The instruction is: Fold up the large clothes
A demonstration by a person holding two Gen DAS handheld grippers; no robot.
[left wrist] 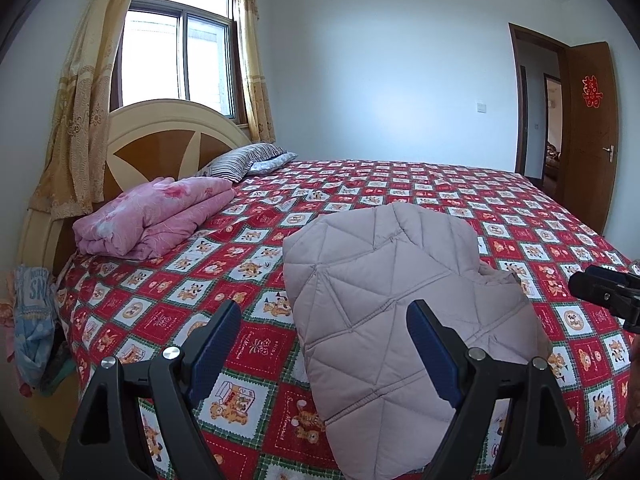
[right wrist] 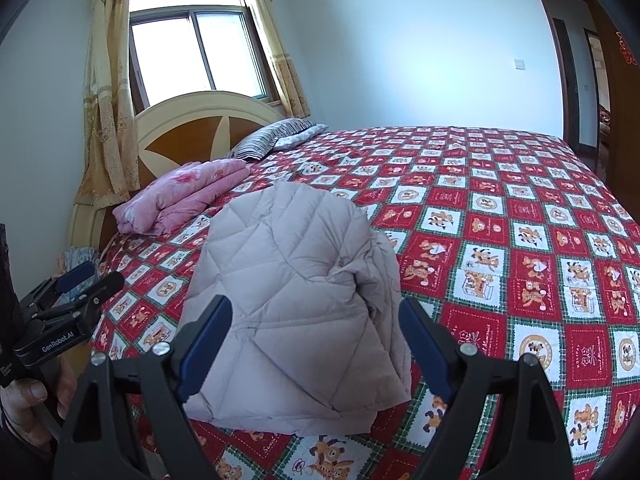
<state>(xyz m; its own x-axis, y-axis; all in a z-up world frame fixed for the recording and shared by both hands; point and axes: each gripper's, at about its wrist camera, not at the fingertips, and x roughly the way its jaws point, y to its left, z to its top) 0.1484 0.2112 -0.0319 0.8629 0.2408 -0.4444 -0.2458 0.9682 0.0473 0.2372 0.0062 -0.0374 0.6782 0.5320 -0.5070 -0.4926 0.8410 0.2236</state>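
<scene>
A pale mauve quilted down jacket [left wrist: 392, 292] [right wrist: 296, 280] lies folded into a thick bundle near the front edge of the bed [left wrist: 520, 216] [right wrist: 500, 208], which has a red checked cartoon cover. My left gripper [left wrist: 324, 344] hovers open just before the jacket's left part, nothing between its blue pads. My right gripper [right wrist: 316, 340] stands open over the jacket's near edge, pads apart from the cloth. The right gripper's tip [left wrist: 604, 288] shows at the right edge of the left wrist view. At the left of the right wrist view, a hand holds the left gripper [right wrist: 68, 304].
A folded pink quilt [left wrist: 156, 216] [right wrist: 180, 200] and striped pillows [left wrist: 248, 160] [right wrist: 276, 136] lie by the headboard [left wrist: 160, 140]. Curtains and a window stand behind. Clothes hang at the bed's left side [left wrist: 32, 320]. An open brown door [left wrist: 588, 132] is at the right.
</scene>
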